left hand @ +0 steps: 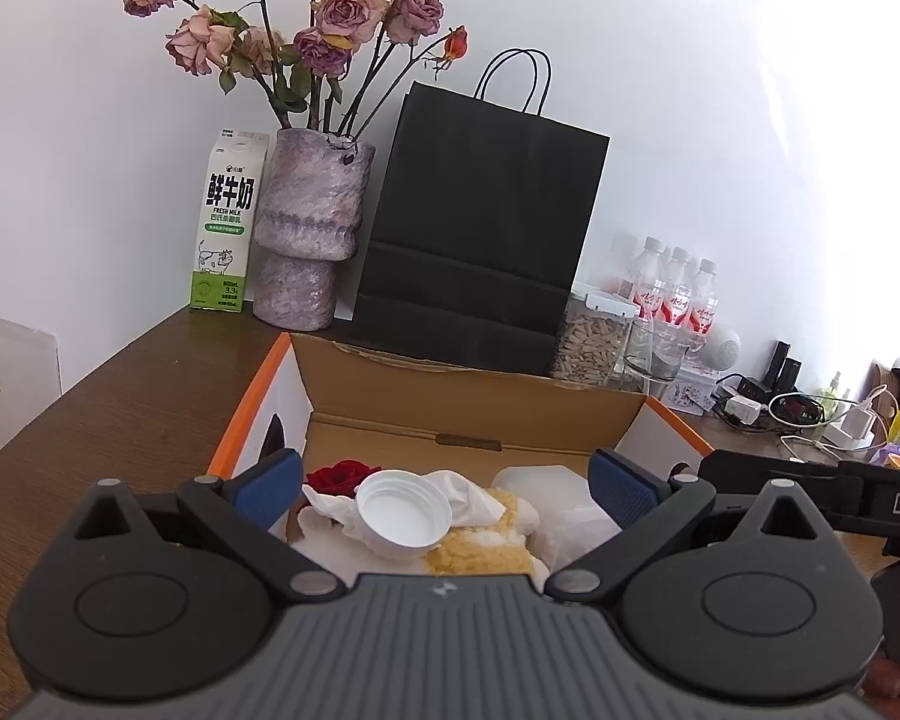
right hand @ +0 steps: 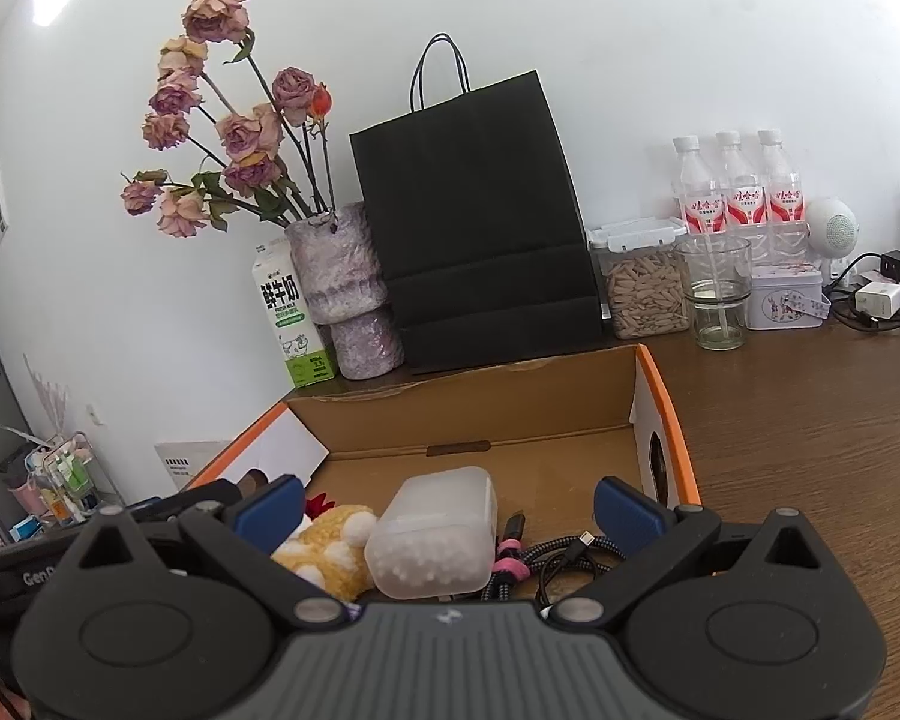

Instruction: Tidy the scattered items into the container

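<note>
White wall behind the brown bench (right hand: 810, 420), milk carton (left hand: 225, 222) at 10 o'clock, black bag (left hand: 480, 228) at 12. Cardboard box (left hand: 474, 402) sits dead center with a white cap (left hand: 403, 515), plush toy (right hand: 330, 546), frosted case (right hand: 432, 540) and cables (right hand: 564, 558) inside. Left gripper (left hand: 444, 489) and right gripper (right hand: 447, 513) both have fingers spread wide, holding nothing.

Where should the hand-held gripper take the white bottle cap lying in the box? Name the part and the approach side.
Take the white bottle cap by its ribbed side wall, one finger on each side. It lies tilted on crumpled tissue, open side facing up and toward the left hand-held gripper. Come from above and the near side, since the cardboard box walls close off the other sides. The jaws look wide enough.
</note>
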Action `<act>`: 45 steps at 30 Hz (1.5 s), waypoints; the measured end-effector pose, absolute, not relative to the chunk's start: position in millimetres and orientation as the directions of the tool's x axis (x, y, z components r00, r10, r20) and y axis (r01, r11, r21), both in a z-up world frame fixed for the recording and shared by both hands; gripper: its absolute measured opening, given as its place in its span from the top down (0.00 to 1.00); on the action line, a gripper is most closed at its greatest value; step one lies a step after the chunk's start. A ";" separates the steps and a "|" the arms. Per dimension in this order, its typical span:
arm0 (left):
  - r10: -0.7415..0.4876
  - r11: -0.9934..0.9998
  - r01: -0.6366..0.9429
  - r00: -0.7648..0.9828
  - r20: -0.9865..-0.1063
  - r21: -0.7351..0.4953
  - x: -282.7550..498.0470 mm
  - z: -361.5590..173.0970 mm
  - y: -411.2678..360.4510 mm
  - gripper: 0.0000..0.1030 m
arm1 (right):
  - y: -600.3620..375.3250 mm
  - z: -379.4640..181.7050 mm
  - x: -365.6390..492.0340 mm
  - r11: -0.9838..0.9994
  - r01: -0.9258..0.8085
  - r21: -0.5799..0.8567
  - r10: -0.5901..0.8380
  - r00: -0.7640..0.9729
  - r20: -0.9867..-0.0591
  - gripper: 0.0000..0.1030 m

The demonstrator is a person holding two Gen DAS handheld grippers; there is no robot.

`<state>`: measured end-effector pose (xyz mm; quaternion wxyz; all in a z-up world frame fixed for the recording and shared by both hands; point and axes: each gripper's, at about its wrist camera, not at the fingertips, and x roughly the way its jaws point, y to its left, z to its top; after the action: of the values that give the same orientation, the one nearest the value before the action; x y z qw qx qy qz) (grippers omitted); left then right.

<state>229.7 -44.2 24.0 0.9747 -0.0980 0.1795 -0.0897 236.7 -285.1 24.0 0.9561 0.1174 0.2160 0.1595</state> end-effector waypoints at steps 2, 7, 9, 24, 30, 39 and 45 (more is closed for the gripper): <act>-0.212 0.964 0.139 0.916 -0.339 -0.227 230.5 23.7 -43.8 0.00 | -284.9 23.7 236.3 0.921 -0.256 0.294 0.357 0.856 -0.374 0.00; -0.228 0.959 0.150 0.911 -0.343 -0.239 229.6 24.0 -43.1 0.00 | -283.5 25.2 234.7 0.921 -0.260 0.291 0.359 0.858 -0.368 0.00; -0.232 0.958 0.155 0.912 -0.338 -0.241 228.5 24.5 -43.3 0.00 | -282.7 25.8 233.7 0.922 -0.260 0.287 0.357 0.859 -0.367 0.00; -0.194 0.966 0.125 0.931 -0.310 -0.228 201.0 41.5 -41.8 0.00 | -278.7 33.3 203.7 0.935 -0.256 0.246 0.334 0.870 -0.363 0.00; -0.187 0.966 0.118 0.934 -0.305 -0.231 183.1 45.4 -36.2 0.00 | -277.9 30.0 184.8 0.938 -0.254 0.236 0.330 0.863 -0.382 0.00; -0.156 0.972 0.087 0.934 -0.322 -0.219 156.0 48.7 -28.0 0.00 | -279.3 26.2 155.3 0.948 -0.249 0.198 0.311 0.855 -0.415 0.00; -0.124 0.980 0.052 0.911 -0.392 -0.191 140.7 38.3 -19.6 0.00 | -275.8 19.0 136.6 0.955 -0.254 0.151 0.295 0.835 -0.464 0.00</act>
<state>140.7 -19.6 38.3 0.9736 -0.0883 0.2056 -0.0453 136.6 -275.8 19.0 0.9569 0.0417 0.2488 0.1435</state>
